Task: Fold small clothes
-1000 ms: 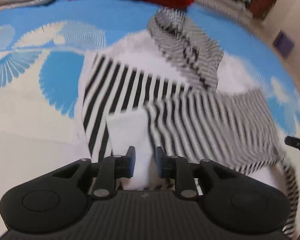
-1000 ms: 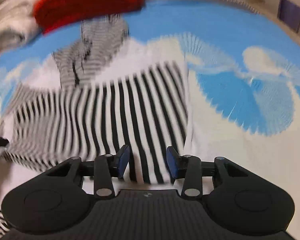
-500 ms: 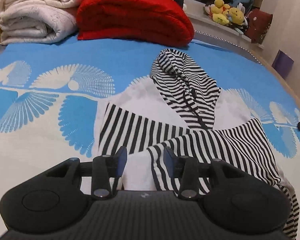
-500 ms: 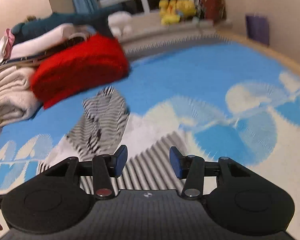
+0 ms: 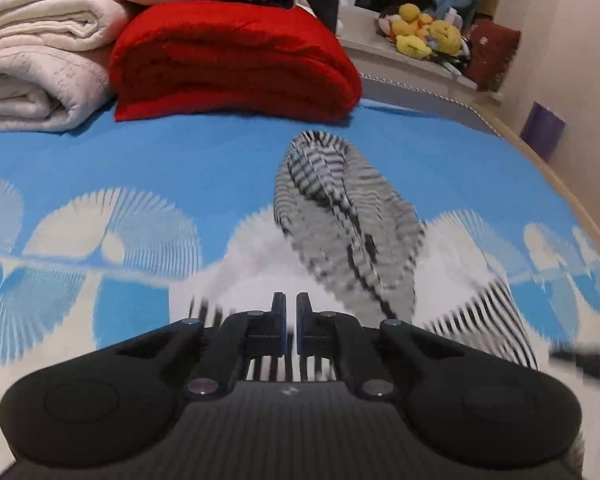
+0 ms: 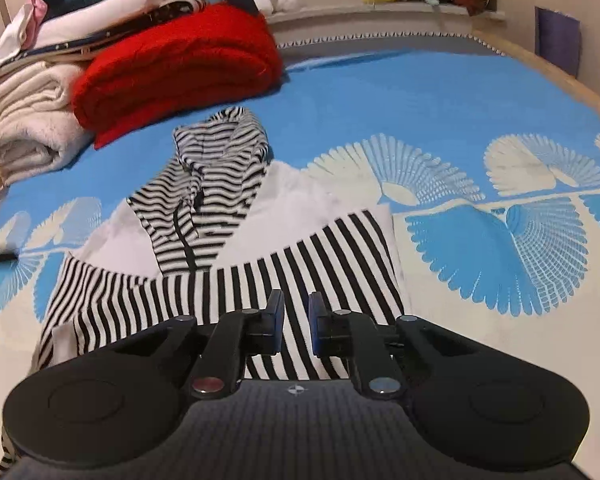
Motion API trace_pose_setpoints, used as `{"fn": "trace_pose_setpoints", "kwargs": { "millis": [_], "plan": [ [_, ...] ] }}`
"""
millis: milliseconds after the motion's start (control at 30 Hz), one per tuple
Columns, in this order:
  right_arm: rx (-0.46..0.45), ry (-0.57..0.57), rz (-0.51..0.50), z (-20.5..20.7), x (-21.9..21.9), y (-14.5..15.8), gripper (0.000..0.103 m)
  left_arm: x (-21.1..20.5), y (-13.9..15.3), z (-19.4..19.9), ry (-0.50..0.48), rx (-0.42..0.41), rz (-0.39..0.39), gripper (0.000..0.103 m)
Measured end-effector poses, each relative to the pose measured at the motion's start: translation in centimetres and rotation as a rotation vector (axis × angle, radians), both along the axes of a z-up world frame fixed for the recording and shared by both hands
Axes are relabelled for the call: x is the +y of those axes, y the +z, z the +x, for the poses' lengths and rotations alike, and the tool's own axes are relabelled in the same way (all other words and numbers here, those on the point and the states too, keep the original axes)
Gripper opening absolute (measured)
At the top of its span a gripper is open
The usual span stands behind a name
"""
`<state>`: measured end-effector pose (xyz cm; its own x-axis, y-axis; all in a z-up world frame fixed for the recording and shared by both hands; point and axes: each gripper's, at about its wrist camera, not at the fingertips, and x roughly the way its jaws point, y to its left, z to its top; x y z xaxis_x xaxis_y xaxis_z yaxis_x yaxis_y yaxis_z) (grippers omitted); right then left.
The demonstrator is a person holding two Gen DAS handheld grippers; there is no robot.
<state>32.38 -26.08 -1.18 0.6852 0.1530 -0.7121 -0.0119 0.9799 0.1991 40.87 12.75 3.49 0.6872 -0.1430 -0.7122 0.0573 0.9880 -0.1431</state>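
With the left gripper nearly clenched on nothing and the right gripper narrowed to a gap, also empty (both have just been closing), the hoodie lies half-folded on the bedspread, where its crossed sleeves could slide apart.

A home bedroom — blue patterned bedspread, folded blankets, yellow plush toys on the sill.

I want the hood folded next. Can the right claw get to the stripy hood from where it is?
Probably yes. Nothing lies between the right claw and the stripy hood; only the garment's own flat striped sleeves are in between, and the red blanket sits behind the hood, not over it.
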Motion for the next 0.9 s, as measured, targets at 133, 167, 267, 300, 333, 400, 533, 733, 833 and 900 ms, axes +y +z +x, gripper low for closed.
{"fn": "trace_pose_setpoints", "kwargs": {
  "millis": [133,167,267,300,333,400,533,733,833,900],
  "plan": [
    [0.058,0.001,-0.028,0.4,-0.3,-1.2,0.014,0.7,-0.3,7.2,0.029,0.001,0.008,0.005],
    [0.071,-0.006,-0.032,0.5,-0.4,-1.4,0.014,0.9,-0.7,9.0,0.033,0.010,0.002,0.005],
    [0.099,-0.016,-0.034,0.9,-0.5,-2.0,0.014,0.8,-2.5,14.3,0.038,0.041,0.006,0.005],
    [0.101,-0.015,-0.038,0.9,-0.4,-2.1,0.014,0.8,-3.1,16.1,0.032,0.046,0.014,0.005],
    [0.101,-0.012,-0.043,0.9,-0.3,-2.1,0.014,0.6,-3.9,17.9,0.026,0.048,0.020,0.005],
    [0.105,-0.002,-0.054,0.7,-0.2,-2.2,0.014,0.2,-5.4,21.4,0.010,0.056,0.012,0.005],
    [0.124,0.018,-0.090,0.4,0.1,-2.6,0.014,-0.7,-8.5,27.7,-0.002,0.067,-0.016,0.006],
    [0.131,0.025,-0.105,0.9,0.1,-2.4,0.014,-1.3,-12.1,34.5,0.076,0.095,-0.069,0.022],
    [0.127,0.028,-0.120,1.1,0.0,-2.4,0.014,-1.9,-13.5,36.3,0.068,0.114,-0.097,0.029],
    [0.133,0.018,-0.123,1.3,-0.2,-2.6,0.014,-2.8,-14.2,36.8,0.046,0.130,-0.074,0.028]
  ]
}}
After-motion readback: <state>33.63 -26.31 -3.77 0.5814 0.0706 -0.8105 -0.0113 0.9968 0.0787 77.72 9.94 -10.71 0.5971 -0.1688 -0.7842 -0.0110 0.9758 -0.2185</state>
